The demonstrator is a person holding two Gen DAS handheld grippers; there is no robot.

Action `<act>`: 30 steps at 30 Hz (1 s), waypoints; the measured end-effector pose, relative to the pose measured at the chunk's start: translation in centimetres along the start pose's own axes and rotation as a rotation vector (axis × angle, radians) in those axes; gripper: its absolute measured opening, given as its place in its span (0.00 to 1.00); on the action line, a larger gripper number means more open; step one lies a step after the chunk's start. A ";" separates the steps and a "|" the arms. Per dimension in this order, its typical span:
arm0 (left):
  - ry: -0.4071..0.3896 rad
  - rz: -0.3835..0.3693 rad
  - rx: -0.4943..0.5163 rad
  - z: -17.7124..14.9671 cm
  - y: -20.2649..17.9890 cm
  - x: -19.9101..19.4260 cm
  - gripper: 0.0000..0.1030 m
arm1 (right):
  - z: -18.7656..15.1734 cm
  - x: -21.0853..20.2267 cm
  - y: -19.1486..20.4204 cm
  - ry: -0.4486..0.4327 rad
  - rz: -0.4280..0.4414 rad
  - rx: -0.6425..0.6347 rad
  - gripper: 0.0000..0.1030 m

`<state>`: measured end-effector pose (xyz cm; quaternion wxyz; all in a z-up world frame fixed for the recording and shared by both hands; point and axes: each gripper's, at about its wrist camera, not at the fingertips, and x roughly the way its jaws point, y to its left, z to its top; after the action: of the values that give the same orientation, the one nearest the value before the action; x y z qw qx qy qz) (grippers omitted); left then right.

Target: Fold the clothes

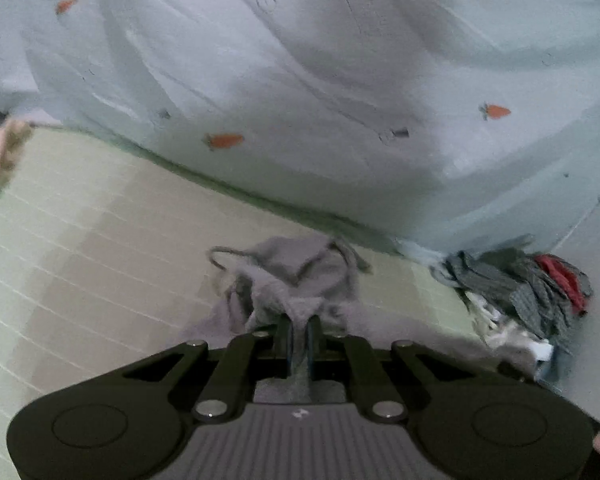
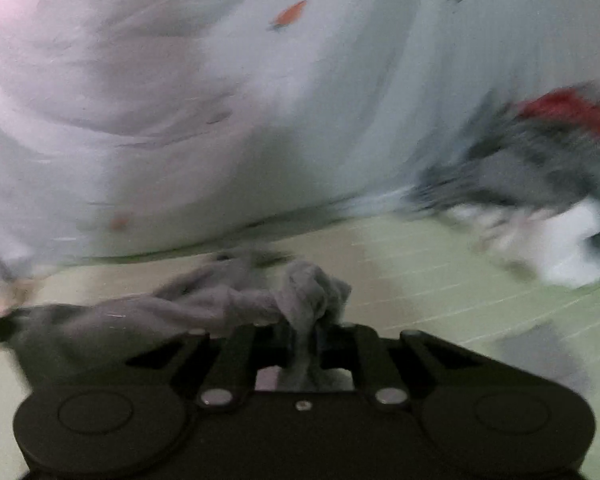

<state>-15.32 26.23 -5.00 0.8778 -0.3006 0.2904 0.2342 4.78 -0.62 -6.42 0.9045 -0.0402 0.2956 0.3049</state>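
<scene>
Both the left gripper [image 1: 299, 330] and the right gripper [image 2: 305, 332] have their jaws clamped on bunched folds of the soft, light grey garment [image 1: 300, 276], which sags limply onto the near mat [image 1: 100, 240], so edge grips look best.

Our left gripper [image 1: 299, 330] pinches a grey garment [image 1: 296, 280] between its nearly closed jaws, above a pale green mat [image 1: 100, 248]. Near the right lies a pile of clothes [image 1: 524, 292], beside a light sheet [image 1: 320, 80] with carrots.
</scene>
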 end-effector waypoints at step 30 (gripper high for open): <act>0.334 -0.034 -0.265 -7.5 4.7 11.7 0.05 | -3.9 3.5 8.7 0.185 0.239 -0.070 0.79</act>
<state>-12.41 27.37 -19.40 0.7739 -0.4530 0.3935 0.2024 0.05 7.28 -10.64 0.8288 -0.0643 0.3695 0.4153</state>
